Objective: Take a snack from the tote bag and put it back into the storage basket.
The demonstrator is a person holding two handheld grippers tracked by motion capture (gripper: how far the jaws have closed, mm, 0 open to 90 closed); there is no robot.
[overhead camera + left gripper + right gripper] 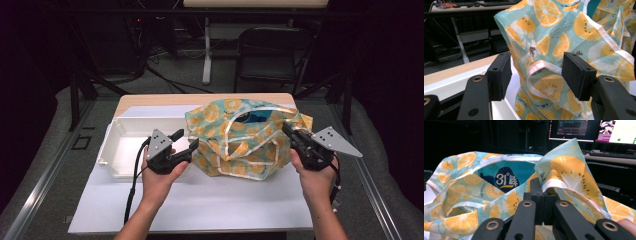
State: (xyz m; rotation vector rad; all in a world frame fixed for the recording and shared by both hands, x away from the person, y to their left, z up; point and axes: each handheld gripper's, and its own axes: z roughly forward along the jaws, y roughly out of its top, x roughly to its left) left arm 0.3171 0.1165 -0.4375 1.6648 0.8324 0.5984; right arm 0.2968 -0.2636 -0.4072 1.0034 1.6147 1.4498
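Nearest the person, the left gripper [185, 143] sits in the left hand [159, 176] with its two black jaws standing moderately apart and nothing pressed between the pads. In the left gripper view the soft teal fabric bag printed with orange citrus slices [564, 50] hangs just ahead of those jaws, and a loop of its white-piped edge lies in the gap without being pinched. That reads as a release, or a pause before a fresh bite on the cloth.

The right gripper [290, 131], carried by the right hand [315, 180], is clamped tight on the bag's near right edge. In the right gripper view the jaws meet on a fold of the white trim [554, 185], and the cloth stands up in a peak from that pinch. The grip seems meant to hold that side of the mouth up, so the bag stays open and does not slump onto the white table surface [200, 205].

Ahead of both grippers the bag rests on the table between them, its mouth gaping upward. Inside lies a blue packet [504, 178] with white lettering that reads "31°" followed by a Chinese character. Small dark script is printed on the bag's fabric; "the" can be made out in the left gripper view, the rest is too small.

Beyond the left gripper and touching the bag's left side stands a white rectangular plastic bin [125, 145]. Farther off stands a dark folding chair [272, 52].
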